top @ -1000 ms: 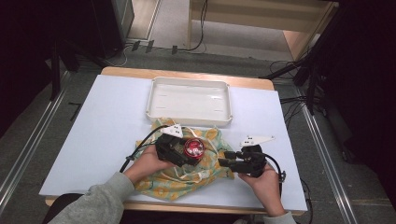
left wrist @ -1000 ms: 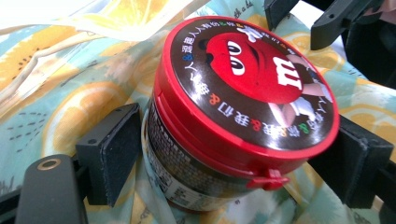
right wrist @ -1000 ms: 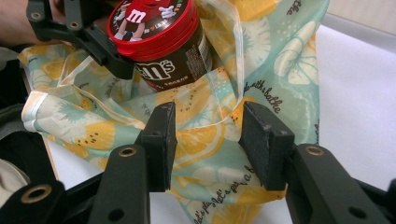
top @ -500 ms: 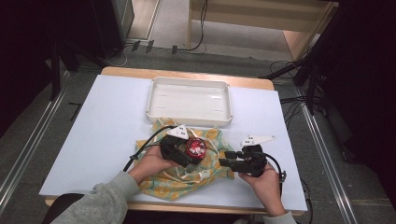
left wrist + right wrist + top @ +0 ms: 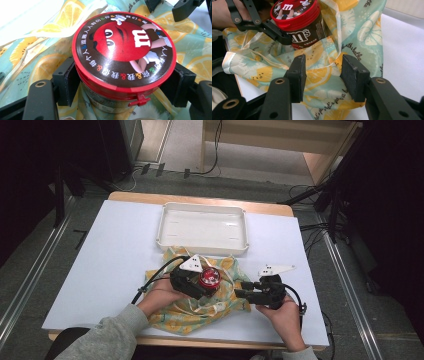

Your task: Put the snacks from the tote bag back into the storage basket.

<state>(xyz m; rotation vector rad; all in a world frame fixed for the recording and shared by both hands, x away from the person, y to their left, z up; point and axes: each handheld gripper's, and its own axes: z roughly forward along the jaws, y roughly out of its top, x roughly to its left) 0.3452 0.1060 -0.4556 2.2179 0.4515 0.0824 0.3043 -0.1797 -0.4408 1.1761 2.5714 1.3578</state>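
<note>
Leftward the candy jar (image 5: 123,60) has edged, left gripper (image 5: 123,86) jaws just closing onto it — bagging unfinished, right gripper (image 5: 323,75) gaping over the bag (image 5: 324,85).

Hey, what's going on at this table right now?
A person is working with two handheld grippers over a lemon-print cloth bag on the table. The left gripper has a red-lidded candy jar between its fingers, which have just been closing on it, and holds it over the bag. The right gripper sits at the bag's edge, open, with fabric between its fingers. A white tray stands behind the bag.
</note>
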